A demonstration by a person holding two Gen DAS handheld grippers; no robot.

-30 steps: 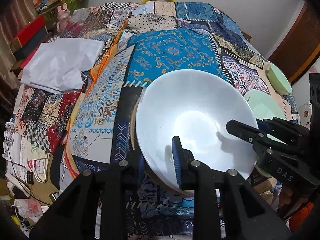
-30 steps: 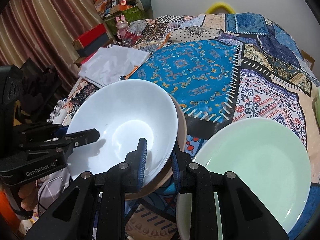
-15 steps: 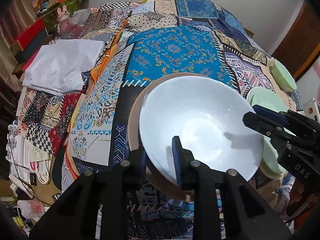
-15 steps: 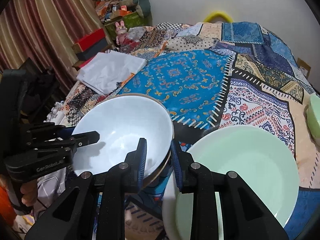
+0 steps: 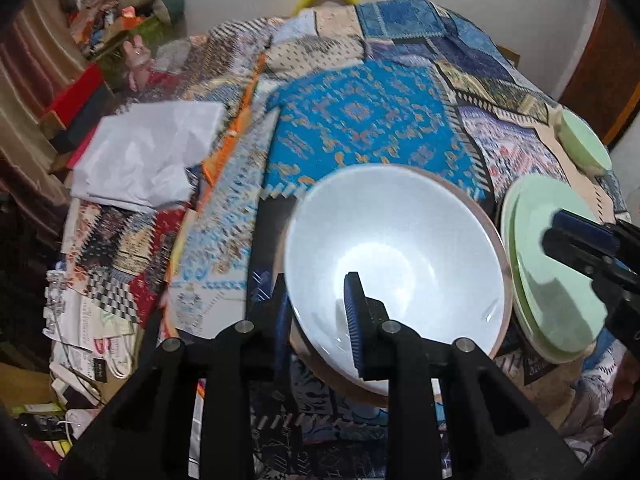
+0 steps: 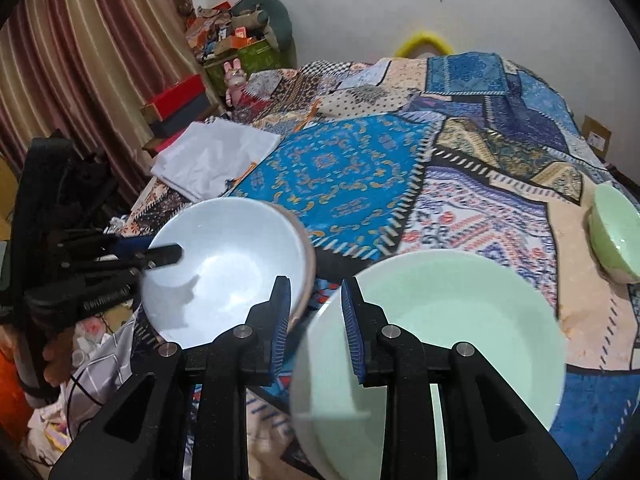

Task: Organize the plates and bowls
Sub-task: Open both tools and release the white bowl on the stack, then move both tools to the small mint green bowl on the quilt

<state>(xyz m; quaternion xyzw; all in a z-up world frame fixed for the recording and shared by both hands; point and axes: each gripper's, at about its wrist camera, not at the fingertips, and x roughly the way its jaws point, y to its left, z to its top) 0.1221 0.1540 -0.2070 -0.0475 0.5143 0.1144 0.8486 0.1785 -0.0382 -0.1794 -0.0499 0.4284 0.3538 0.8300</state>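
A white bowl [image 5: 400, 248] [image 6: 224, 264] rests inside a brown-rimmed dish [image 5: 507, 276] on the patchwork quilt. My left gripper [image 5: 316, 292] is shut on the bowl's near rim, one finger inside and one outside; it also shows in the right wrist view [image 6: 168, 254]. To the right, my right gripper [image 6: 314, 292] is shut on the left rim of a pale green plate [image 6: 460, 312] [image 5: 552, 288] and holds it tilted above the quilt. From the left wrist view, the right gripper [image 5: 560, 232] reaches over that plate, and a second pale plate [image 5: 507, 216] lies under it.
A small green bowl [image 5: 584, 148] [image 6: 616, 236] lies on the quilt at the far right. Folded white cloth [image 5: 148, 156] [image 6: 216, 156] sits at the left edge. Boxes, toys and curtains crowd the left side; papers and cables lie below it.
The white bowl has settled level into the brown-rimmed dish. My right gripper has drawn away to the right and upward with the green plate, opening a gap between the two dishes.
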